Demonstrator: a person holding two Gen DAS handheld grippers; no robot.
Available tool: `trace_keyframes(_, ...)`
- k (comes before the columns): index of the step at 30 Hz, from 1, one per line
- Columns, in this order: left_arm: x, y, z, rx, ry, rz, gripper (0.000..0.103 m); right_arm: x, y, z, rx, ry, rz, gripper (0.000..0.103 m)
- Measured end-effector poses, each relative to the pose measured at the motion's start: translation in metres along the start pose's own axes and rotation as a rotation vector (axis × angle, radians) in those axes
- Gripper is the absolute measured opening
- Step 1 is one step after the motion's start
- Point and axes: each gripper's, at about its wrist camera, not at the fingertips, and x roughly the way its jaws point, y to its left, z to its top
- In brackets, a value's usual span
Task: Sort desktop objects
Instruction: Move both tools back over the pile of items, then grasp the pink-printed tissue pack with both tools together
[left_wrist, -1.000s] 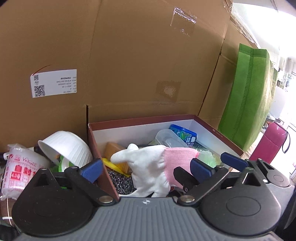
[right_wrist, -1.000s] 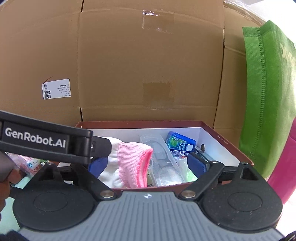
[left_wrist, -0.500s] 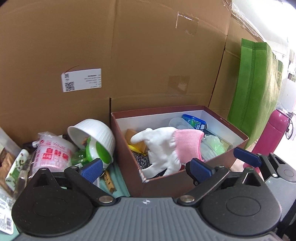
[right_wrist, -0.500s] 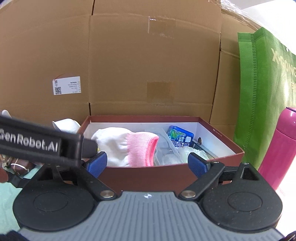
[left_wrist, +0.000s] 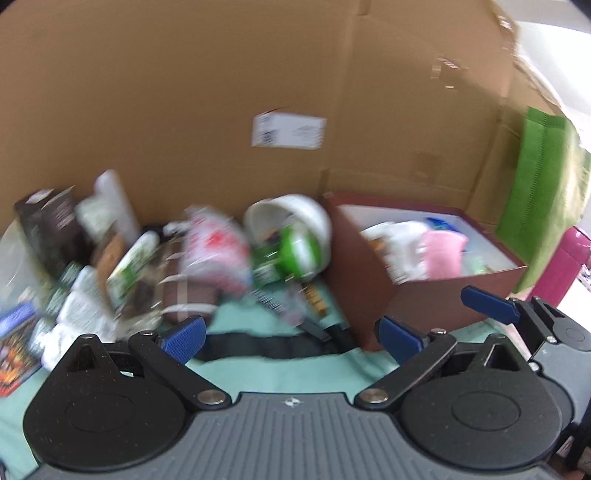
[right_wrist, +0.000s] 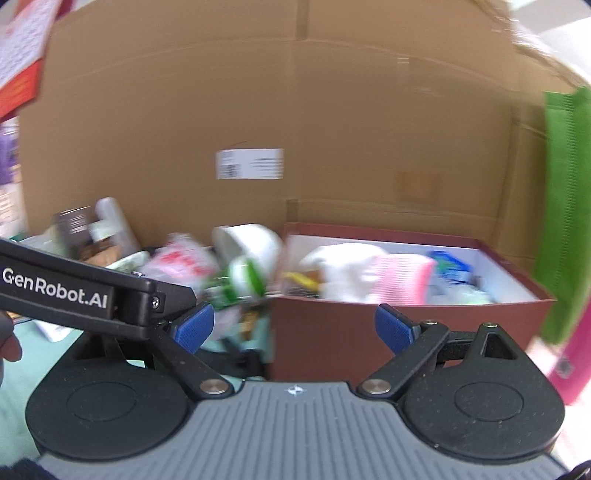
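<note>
- L gripper (left_wrist: 290, 334) & R gripper (right_wrist: 293, 330): both wide, nothing held.
- Glove (right_wrist: 369, 273) already in red box (right_wrist: 406, 325), worktop right edge.
- Left: clutter pile incl. bowl (left_wrist: 291, 218), snack bag (left_wrist: 218, 254), worktop left side, unsorted.

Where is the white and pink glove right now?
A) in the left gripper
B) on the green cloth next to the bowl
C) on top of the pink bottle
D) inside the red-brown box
D: the white and pink glove lies inside the red-brown box, on top of the other things there, while the left gripper and right gripper are both open and hold nothing.
</note>
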Motion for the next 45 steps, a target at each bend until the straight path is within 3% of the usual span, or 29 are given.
trace_keyframes(7, 0.006, 0.049, -0.002, -0.059, 0.007, 0.069, 0.102, 0.02, 0.044, -0.002, -0.086, 0.024, 0.099, 0.092)
trace_keyframes(15, 0.038, 0.07, 0.019, -0.074, 0.027, 0.018, 0.094, 0.058, 0.056, 0.002, -0.099, 0.05, 0.165, 0.09)
trace_keyframes(20, 0.063, 0.07, 0.035, -0.052, 0.046, 0.0, 0.081, 0.085, 0.05, 0.009, -0.032, 0.053, 0.196, 0.089)
trace_keyframes(24, 0.087, 0.071, 0.05, -0.038, 0.057, -0.009, 0.07, 0.111, 0.045, 0.015, 0.042, 0.077, 0.205, 0.079)
trace_keyframes(26, 0.1, 0.072, 0.055, -0.037, 0.083, 0.005, 0.058, 0.125, 0.043, 0.017, 0.072, 0.094, 0.212, 0.073)
trace_keyframes(38, 0.14, 0.082, 0.068, -0.054, 0.112, -0.028, 0.057, 0.178, 0.036, 0.017, 0.171, 0.162, 0.323, 0.067)
trace_keyframes(45, 0.142, 0.083, 0.069, -0.033, 0.109, -0.056, 0.051, 0.191, 0.03, 0.012, 0.254, 0.198, 0.353, 0.079)
